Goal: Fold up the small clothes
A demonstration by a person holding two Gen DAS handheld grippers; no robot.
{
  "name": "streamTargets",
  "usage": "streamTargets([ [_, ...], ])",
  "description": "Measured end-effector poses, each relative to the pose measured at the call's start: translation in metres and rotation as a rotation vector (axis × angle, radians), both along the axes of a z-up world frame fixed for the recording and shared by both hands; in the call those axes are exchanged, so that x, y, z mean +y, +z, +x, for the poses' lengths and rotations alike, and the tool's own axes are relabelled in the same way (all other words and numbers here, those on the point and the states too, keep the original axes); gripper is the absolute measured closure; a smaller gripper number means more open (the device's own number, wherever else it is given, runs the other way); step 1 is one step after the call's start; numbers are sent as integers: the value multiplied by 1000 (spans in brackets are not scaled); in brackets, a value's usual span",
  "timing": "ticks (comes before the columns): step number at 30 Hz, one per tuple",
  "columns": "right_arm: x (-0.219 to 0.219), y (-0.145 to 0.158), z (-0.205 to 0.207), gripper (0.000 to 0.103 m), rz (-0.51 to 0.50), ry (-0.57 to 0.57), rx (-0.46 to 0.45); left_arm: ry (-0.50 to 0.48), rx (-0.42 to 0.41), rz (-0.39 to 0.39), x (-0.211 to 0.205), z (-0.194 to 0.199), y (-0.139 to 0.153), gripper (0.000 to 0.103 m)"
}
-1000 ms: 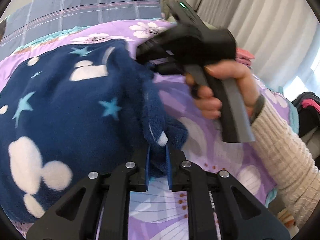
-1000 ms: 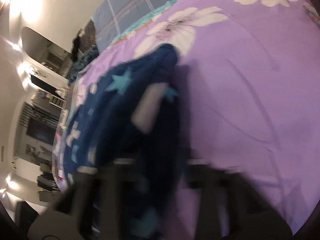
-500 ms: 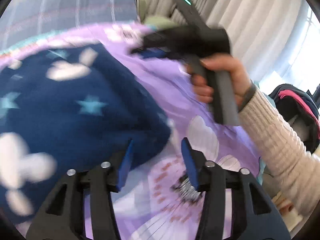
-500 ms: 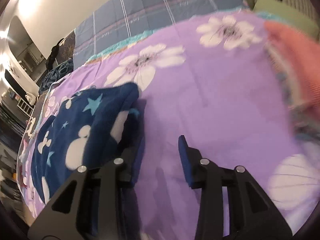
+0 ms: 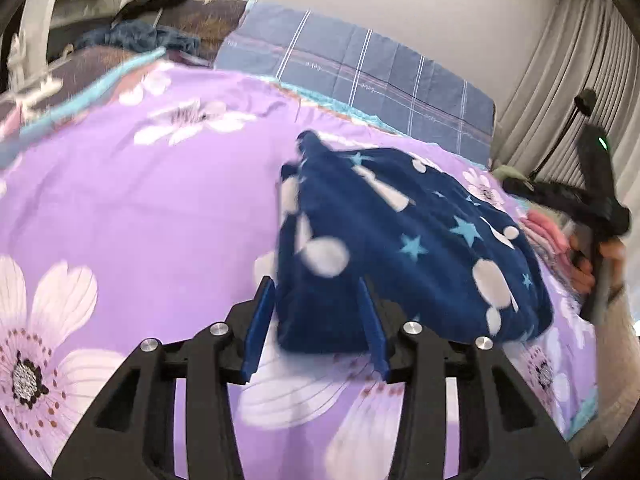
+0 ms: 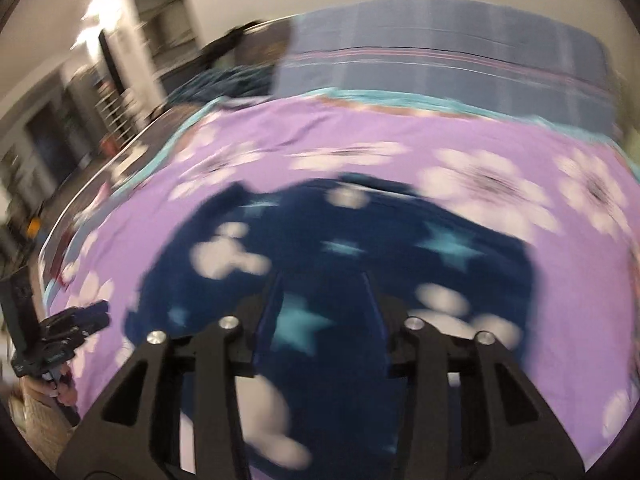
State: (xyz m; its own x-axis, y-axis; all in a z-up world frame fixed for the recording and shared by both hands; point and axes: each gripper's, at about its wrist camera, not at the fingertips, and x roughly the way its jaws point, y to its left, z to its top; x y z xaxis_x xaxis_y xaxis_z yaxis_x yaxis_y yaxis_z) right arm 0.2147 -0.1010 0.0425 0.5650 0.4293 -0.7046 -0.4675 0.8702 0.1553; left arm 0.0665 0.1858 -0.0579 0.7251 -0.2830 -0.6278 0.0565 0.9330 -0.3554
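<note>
Lying flat now on the purple flower blanket [image 5: 120,208], no longer pinched up: the blue star cloth [image 5: 420,240]. Behind, a grey checked pillow [image 5: 360,68], curtains [image 5: 560,80]. Left gripper [image 5: 318,320] just closing, part open around the cloth's corner. Right gripper [image 6: 320,320] just opening, hovering above, holding nothing.
</note>
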Motion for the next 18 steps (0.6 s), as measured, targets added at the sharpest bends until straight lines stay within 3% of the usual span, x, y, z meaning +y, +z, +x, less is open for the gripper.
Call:
streamTargets([
  [2,53,-4,11,49,-43,58,17,-51,22,-56,7,-1,-12,59],
  [6,136,-19,43,47,-120,91,95,-102,39,-95,15,7,-28,57],
  [10,189,-44,76,41,-222,57,132,-153,30,-178,19,24,-31,54],
  [14,222,-65,101,38,-316,8,126,-222,-5,-158,17,28,-28,54],
  [15,228,-73,105,43,-365,-3,114,-238,-13,-155,16,29,-28,56],
  [16,231,-81,109,86,-401,-11,123,-266,-18,-159,14,29,-28,73],
  [18,230,-91,117,93,-366,-47,198,-301,-9,-151,7,34,-30,98],
])
